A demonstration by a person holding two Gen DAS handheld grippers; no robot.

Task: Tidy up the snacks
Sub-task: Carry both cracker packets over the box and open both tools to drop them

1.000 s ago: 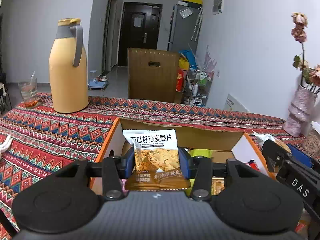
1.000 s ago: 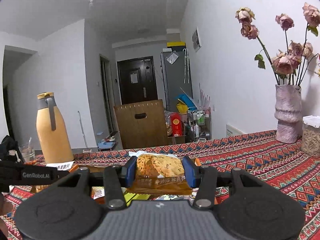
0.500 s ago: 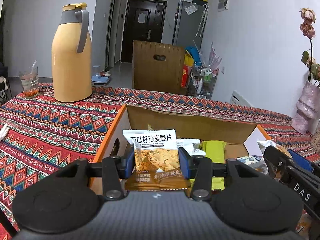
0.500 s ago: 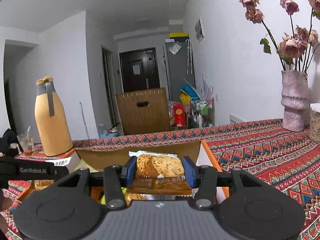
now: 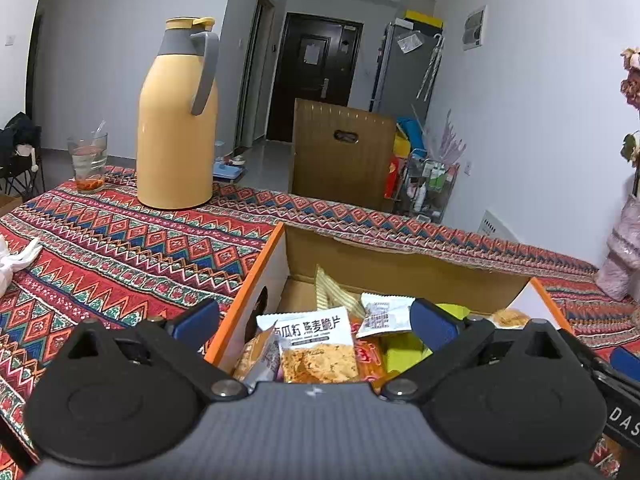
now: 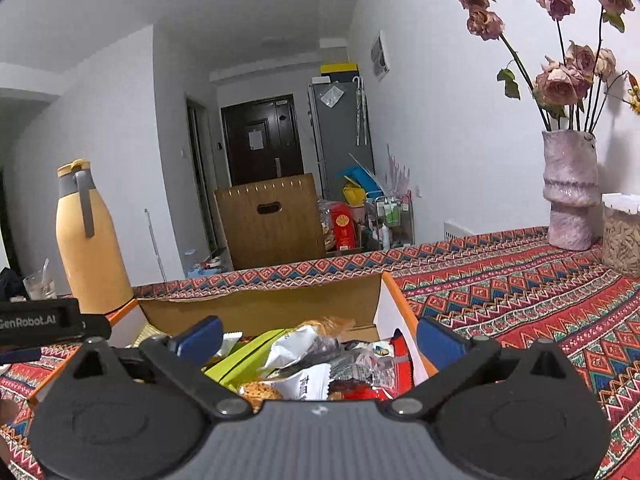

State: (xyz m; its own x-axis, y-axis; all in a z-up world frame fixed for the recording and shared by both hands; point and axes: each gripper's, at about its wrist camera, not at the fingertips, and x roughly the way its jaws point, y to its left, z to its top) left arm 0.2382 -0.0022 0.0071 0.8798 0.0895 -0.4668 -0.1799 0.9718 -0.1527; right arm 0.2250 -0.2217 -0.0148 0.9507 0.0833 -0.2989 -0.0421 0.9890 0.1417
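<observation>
Cardboard box [image 5: 400, 268] at lower centre holds the snack packets [image 5: 316, 354]; both jaws are opening with nothing pinched, so I'd lift straight up, clear of its rim.

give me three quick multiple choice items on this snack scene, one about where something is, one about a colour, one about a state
1. Where does the thermos jug stand?
A. inside the box
B. on the patterned tablecloth, beyond the box
C. on the floor

2. What colour are the pads on the gripper fingers?
A. blue
B. red
C. white

3. How do the left gripper's jaws stand?
A. clamped on a packet
B. shut on nothing
C. spread wide, gripping nothing

Answers:
1 B: the thermos jug sits on the tablecloth past the cardboard box.
2 A: the pads are blue.
3 C: the left gripper is opening, and the crisp packet lies loose in the box.
</observation>
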